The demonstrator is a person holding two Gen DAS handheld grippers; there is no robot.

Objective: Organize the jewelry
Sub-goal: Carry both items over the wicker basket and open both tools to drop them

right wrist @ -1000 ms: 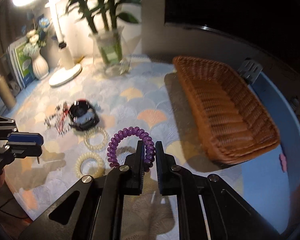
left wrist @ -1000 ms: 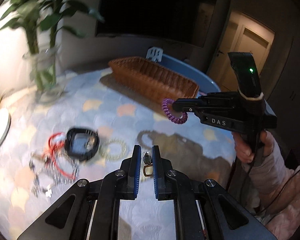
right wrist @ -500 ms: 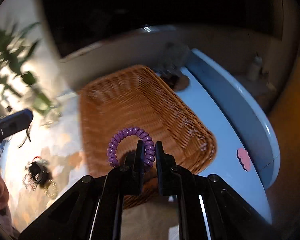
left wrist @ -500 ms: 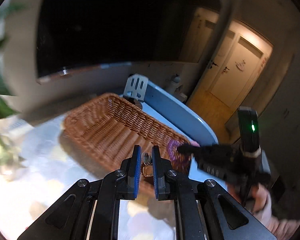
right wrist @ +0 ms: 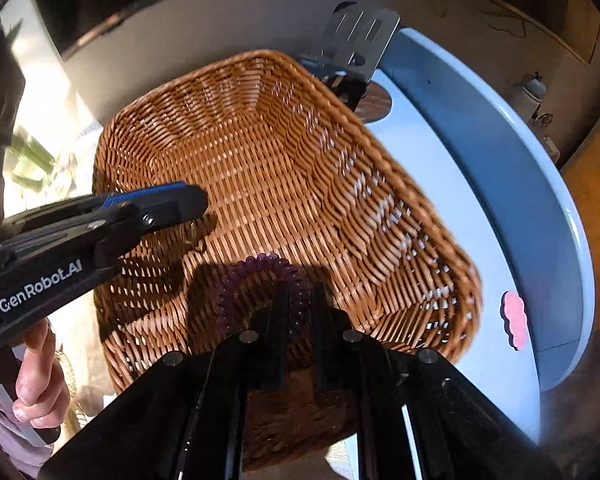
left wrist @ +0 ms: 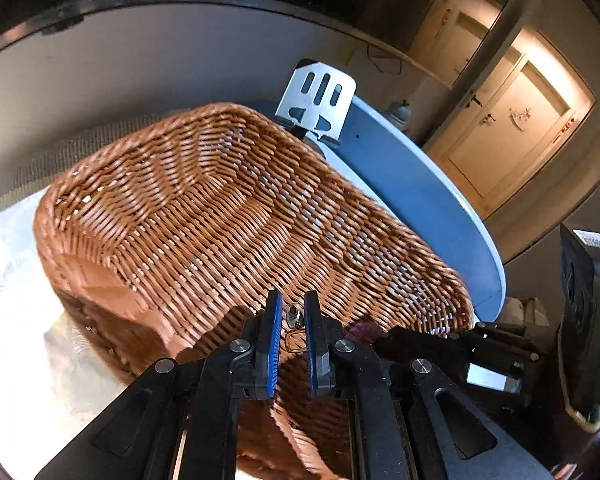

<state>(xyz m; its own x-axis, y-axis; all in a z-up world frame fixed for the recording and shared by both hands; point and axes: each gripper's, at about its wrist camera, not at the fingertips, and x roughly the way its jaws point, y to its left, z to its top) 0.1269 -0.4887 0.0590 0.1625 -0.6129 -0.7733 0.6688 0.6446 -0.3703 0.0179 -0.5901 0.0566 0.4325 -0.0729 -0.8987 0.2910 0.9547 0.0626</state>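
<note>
A brown wicker basket [left wrist: 204, 216] fills both views [right wrist: 260, 168]. My left gripper [left wrist: 293, 316] is over the basket's near rim, shut on a small metal clasp with a gold ring [left wrist: 294, 322]. It also shows in the right wrist view [right wrist: 188, 204], above the basket's left side. My right gripper [right wrist: 300, 300] is shut on a purple spiral bracelet [right wrist: 260, 268] and holds it just above the basket's near end. In the left wrist view the right gripper [left wrist: 384, 338] sits at the lower right with a bit of the purple bracelet [left wrist: 362, 328] showing.
A blue round table edge [right wrist: 512, 184] curves behind the basket. A metal phone stand [left wrist: 316, 100] stands at the basket's far corner. A pink cloud-shaped piece [right wrist: 514, 320] lies on the table right of the basket. Patterned cloth lies to the left [left wrist: 16, 320].
Both grippers have moved from the jewelry pile across the table to over the basket, each still holding its piece. The basket now fills both views.
</note>
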